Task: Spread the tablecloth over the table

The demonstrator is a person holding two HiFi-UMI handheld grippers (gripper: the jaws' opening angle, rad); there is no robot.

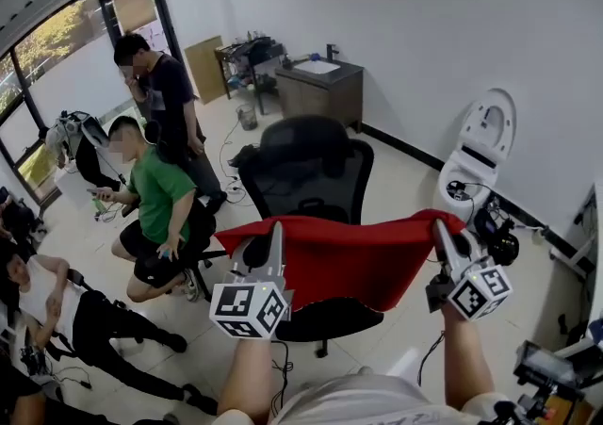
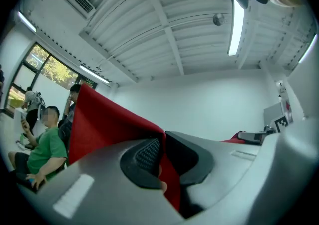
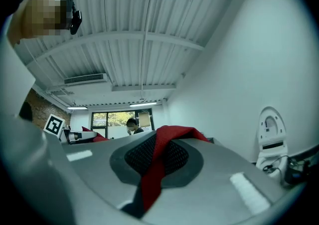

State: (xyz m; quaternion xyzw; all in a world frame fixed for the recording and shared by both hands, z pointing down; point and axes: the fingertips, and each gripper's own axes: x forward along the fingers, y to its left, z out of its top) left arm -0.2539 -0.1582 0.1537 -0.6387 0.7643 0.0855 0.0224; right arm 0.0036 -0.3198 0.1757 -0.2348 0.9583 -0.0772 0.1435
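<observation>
A red tablecloth [image 1: 344, 258] hangs stretched between my two grippers, held up in the air in front of a black office chair [image 1: 311, 169]. My left gripper [image 1: 275, 230] is shut on the cloth's left corner; in the left gripper view the red fabric [image 2: 107, 119] runs out from between the jaws at my left gripper [image 2: 162, 161]. My right gripper [image 1: 439, 225] is shut on the right corner; the cloth [image 3: 159, 154] is pinched between its pads at my right gripper [image 3: 159, 156]. No table shows in any view.
Several people sit or stand at the left, one in a green shirt [image 1: 155, 192]. A white toilet [image 1: 480, 155] stands by the right wall, a sink cabinet [image 1: 320, 89] at the back. Cables lie on the tiled floor [image 1: 405, 187].
</observation>
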